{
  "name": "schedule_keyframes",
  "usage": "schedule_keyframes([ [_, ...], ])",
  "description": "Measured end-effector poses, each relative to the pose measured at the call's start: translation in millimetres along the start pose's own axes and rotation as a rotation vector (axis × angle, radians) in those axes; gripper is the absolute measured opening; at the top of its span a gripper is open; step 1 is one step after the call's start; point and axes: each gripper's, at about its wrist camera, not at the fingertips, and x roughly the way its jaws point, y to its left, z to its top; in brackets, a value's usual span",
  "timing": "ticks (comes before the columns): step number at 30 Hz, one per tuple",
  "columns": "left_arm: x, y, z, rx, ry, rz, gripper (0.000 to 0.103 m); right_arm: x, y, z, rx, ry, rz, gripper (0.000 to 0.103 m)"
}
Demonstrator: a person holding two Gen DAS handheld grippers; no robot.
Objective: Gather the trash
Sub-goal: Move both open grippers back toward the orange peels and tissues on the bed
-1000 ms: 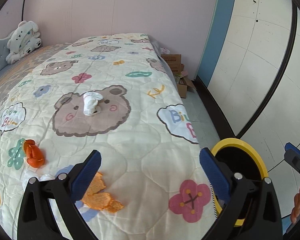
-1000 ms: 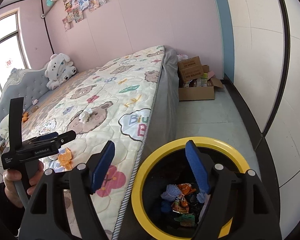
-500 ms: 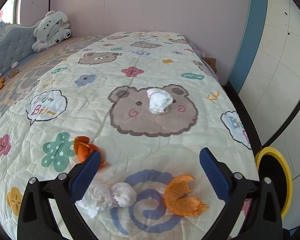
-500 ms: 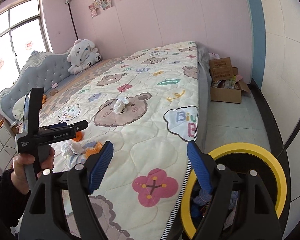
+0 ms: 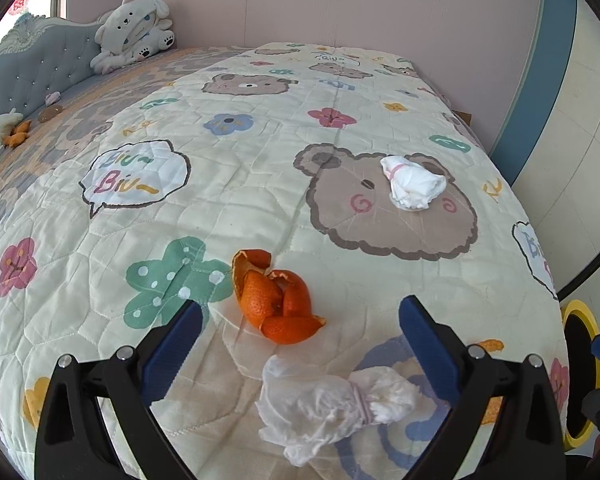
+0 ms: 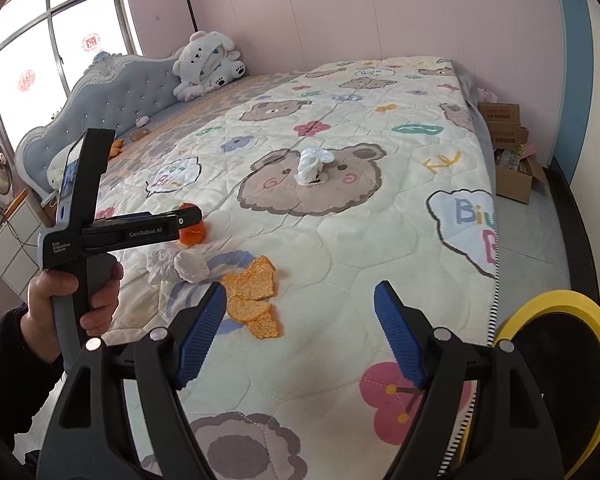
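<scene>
Left wrist view had your left gripper (image 5: 296,344) hanging over the quilt (image 5: 260,184) with its jaws spread wide and nothing between the pads, and the peel (image 5: 276,300) sat just ahead of it, a bit left of centre. The tissue wad (image 5: 332,404) lay right under the gap, nearer the camera, close beside the peel but I couldn't say whether they touched. So my read was you had to choose one: if the wad was the target, you wanted to drop straight down with a finger either side of its fat middle, not the thin tail, since that stuff squashes and slips. If it was the peel, you needed to push forward a touch and come in from above so the curled edges folded inward. The right gripper (image 6: 300,332) was wide apart and empty too, with the flat peel bits (image 6: 252,296) next to its left finger; those lay thin on the fabric, so I figured you'd do better nipping a raised edge than pressing flat and pinching quilt with it. A second tissue (image 6: 312,164) sat on the bear's face, well apart from both tools, so that one could wait. The bin (image 6: 572,356) stood off the bed's corner on your right, and the right hand looked like the natural one for the shorter carry.
</scene>
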Motion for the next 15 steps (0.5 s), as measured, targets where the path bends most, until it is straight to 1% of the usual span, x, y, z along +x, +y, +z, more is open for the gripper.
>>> schedule_keyframes([
  [9, 17, 13, -3, -0.026, 0.027, -0.016, 0.095, 47, 29, -2, -0.077, 0.084, 0.039, 0.073],
  [12, 22, 16, -3, -0.039, 0.034, -0.024, 0.095, 59, 39, -3, -0.112, 0.101, 0.039, 0.073],
  [15, 28, 16, -3, -0.045, 0.043, -0.028, 0.095, 71, 43, -4, -0.122, 0.117, 0.034, 0.073],
])
